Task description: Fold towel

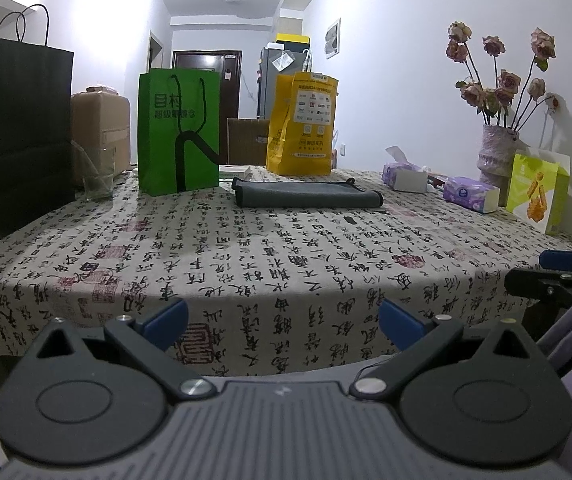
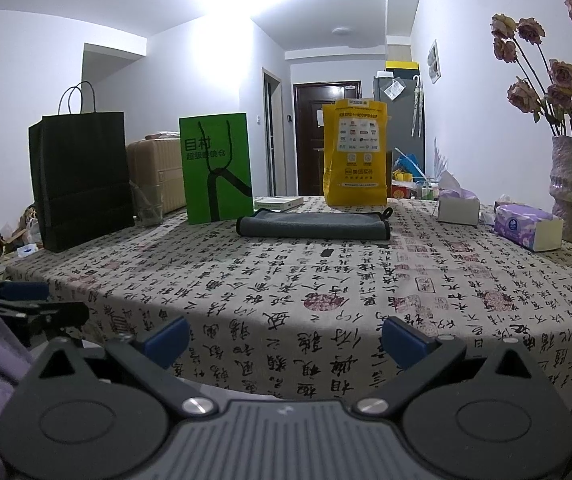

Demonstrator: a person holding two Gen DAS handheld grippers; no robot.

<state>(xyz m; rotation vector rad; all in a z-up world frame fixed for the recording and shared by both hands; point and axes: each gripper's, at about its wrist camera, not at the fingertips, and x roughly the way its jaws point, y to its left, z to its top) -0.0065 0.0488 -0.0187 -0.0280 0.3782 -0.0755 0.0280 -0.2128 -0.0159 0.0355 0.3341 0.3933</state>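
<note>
At the far left of the table stood a tall black paper bag (image 1: 13, 136), and just beside it, to its right, a clear glass (image 1: 99, 174). Behind the glass was a beige suitcase (image 2: 157, 174) on the floor side. Next came a green paper bag (image 1: 179, 130) with dark cord handles, standing upright on the tablecloth (image 1: 286, 264), which was printed with black characters and red seals.

The towel (image 1: 308, 194), grey with a dark edge, lay flat near the far middle of the table, in front of the green bag and the yellow bag (image 1: 304, 122). It looked already folded into a long rectangle, and a small loop stood up at its right far corner. Neither gripper touched it; both were well apart from it, at the near edge of the table.

The left gripper (image 1: 281, 320) had its blue fingers spread wide and held nothing. The right gripper (image 2: 286, 334) was the same, wide apart and empty; in the left wrist view its blue tip showed at the right border.

Further to the right were a white tissue box (image 2: 458, 210), a purple tissue pack (image 2: 528, 226), then a vase (image 1: 496, 152) with dried roses (image 1: 502, 68) near the wall, and a light green bag (image 1: 538, 192) just beside the vase.
</note>
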